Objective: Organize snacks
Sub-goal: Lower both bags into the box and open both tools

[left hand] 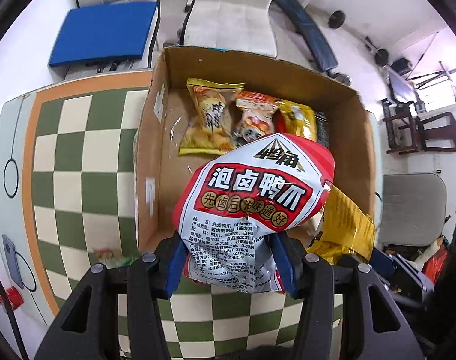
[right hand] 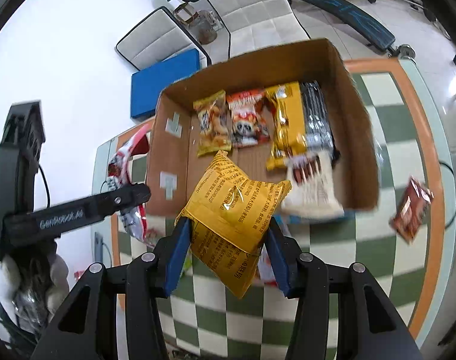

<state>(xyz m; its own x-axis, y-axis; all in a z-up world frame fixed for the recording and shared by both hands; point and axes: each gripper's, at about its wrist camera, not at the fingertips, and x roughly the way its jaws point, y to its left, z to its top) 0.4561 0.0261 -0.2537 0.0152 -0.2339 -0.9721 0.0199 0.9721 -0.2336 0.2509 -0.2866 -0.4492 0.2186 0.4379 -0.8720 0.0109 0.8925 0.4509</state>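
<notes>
A cardboard box [left hand: 359, 138] stands on the checkered table and holds several snack packs in a row along its far side [left hand: 207, 120]. My left gripper [left hand: 228, 264] is shut on a red and white duck-feet pack [left hand: 257, 192], held above the box's near edge. My right gripper [right hand: 228, 255] is shut on a yellow pack [right hand: 230, 210], held above the box's near wall [right hand: 168, 165]. The yellow pack also shows in the left wrist view [left hand: 344, 231]. The left gripper and its pack show at the left of the right wrist view [right hand: 126, 162].
A brown-red snack pack [right hand: 410, 210] lies on the table right of the box. A white pack [right hand: 311, 186] sits at the box's near right corner. A phone [left hand: 13, 261] and a red item [left hand: 10, 298] lie at the table's left edge. Chairs and a blue cushion [left hand: 103, 33] stand beyond.
</notes>
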